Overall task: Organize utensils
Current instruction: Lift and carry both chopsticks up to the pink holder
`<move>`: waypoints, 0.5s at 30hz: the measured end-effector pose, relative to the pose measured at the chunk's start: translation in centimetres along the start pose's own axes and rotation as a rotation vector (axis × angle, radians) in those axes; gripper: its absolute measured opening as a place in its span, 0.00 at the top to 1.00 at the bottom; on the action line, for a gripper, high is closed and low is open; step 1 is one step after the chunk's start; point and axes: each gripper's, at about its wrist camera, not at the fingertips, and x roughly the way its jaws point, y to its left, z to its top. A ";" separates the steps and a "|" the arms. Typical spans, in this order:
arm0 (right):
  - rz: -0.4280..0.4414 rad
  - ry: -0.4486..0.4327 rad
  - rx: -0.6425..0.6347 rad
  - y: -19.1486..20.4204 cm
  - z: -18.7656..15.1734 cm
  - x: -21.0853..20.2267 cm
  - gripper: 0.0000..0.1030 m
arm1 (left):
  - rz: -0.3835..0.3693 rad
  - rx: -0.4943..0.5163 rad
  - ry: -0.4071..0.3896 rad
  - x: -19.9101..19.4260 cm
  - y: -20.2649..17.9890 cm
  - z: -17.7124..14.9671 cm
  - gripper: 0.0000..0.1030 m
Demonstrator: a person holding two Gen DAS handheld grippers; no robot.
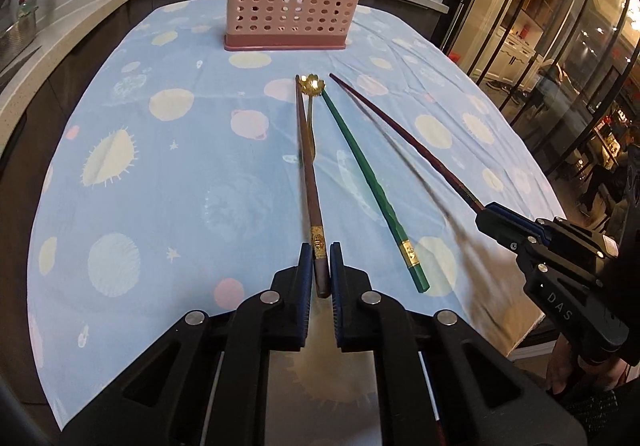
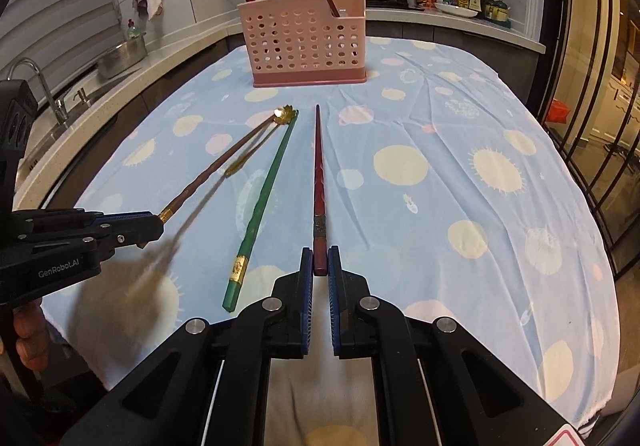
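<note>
Left hand-held gripper [image 1: 319, 266] pinches the near, thick end of a brown chopstick [image 1: 306, 149] between its blue pads, just below that chopstick's gold band, with the thin tip pointing away toward the far side of the worktop [image 1: 160, 185]. Right hand-held gripper [image 2: 320, 264] is likewise clamped on the near end of a dark red chopstick [image 2: 319, 165], whose tip also points away. Both chopsticks cast streaked shadows on the cloth beneath them, so they appear raised clear of it. Between the two lies a green chopstick [image 1: 360, 173] with a gold band near its thick end, flat on the cloth and held by neither tool. Beside the brown chopstick's far tip sits a small gold spoon [image 1: 313, 85] with a flower-shaped bowl, its slim handle running back toward the near side. A pale blue cloth [image 2: 460, 149] patterned with cream and pink circles covers the worktop. At the far end stands a pink perforated utensil holder [image 2: 304, 41], upright, with several red and green chopsticks leaning inside it. Behind it runs a kitchen counter with pans and sauce bottles. A person's fingers [image 2: 26, 334] show at the left tool's handle.
</note>
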 end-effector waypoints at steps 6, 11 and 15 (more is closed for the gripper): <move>0.030 -0.082 0.030 -0.8 3.3 -1.8 0.94 | 0.031 0.004 -0.106 -2.6 0.6 2.9 0.92; 0.044 -0.174 0.035 -1.1 6.8 -3.3 0.94 | 0.052 0.019 -0.191 -4.5 0.8 5.9 0.93; 0.045 -0.246 0.028 -1.3 9.5 -4.2 0.94 | 0.059 0.031 -0.255 -5.6 0.8 8.4 0.93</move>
